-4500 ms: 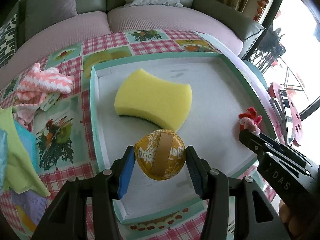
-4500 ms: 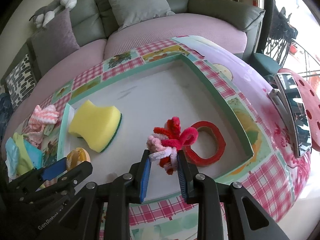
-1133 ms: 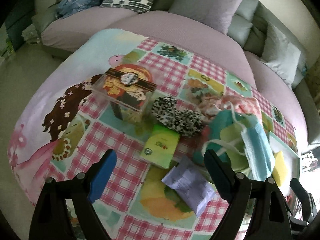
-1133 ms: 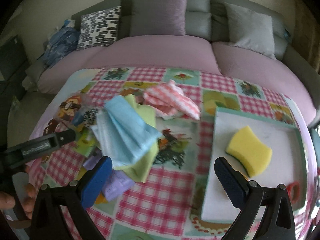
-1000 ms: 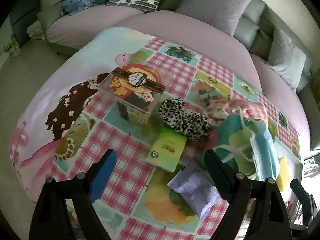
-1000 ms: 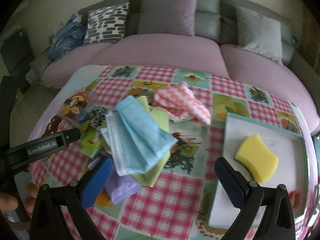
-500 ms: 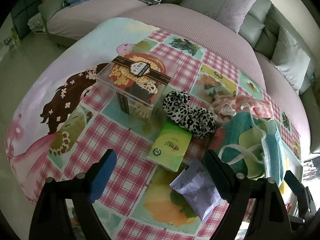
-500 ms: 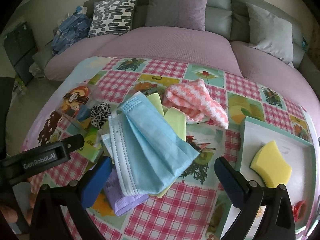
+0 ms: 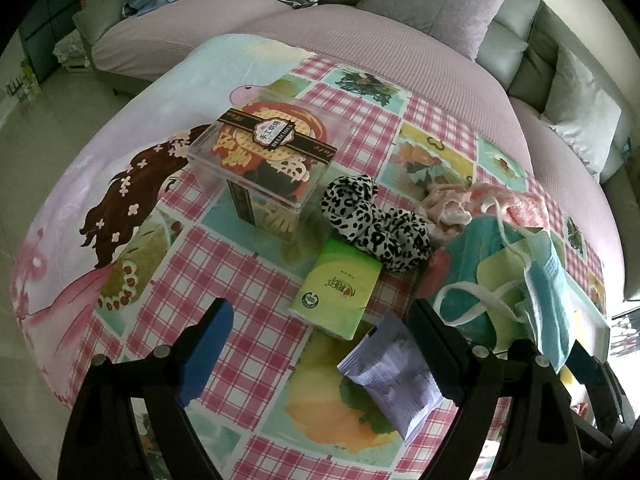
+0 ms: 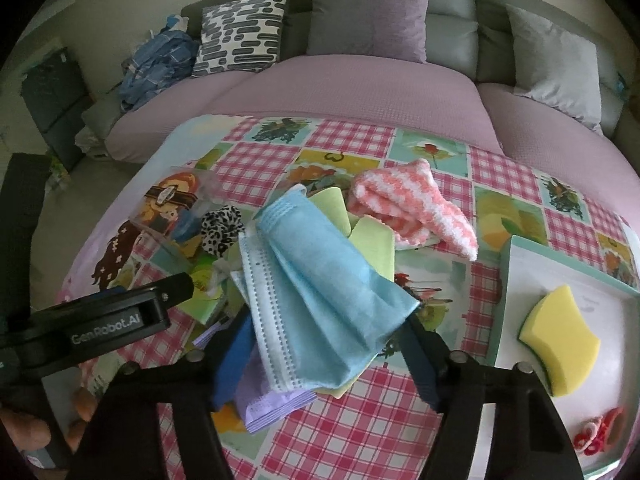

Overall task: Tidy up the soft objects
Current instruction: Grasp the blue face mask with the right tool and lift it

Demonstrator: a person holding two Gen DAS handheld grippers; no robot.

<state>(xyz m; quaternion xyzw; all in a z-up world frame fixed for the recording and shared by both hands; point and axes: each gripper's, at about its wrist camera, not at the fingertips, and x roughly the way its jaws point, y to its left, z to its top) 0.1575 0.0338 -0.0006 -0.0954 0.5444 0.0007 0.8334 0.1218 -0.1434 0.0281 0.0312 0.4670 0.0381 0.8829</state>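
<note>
Both wrist views look steeply down, sharing the blue masks (image 9: 546, 300) (image 10: 320, 292).

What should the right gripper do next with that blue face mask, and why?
Probably finish closing on the blue face mask. The right gripper has just been closing, its fingers flank the mask's lower part, and whether they press it yet is unclear. The tray with the yellow sponge sits close by.

"DELICIOUS" on clear box (image 9: 264, 160) label band; "GenRobot.AI" on left tool (image 10: 108, 324) side.
</note>
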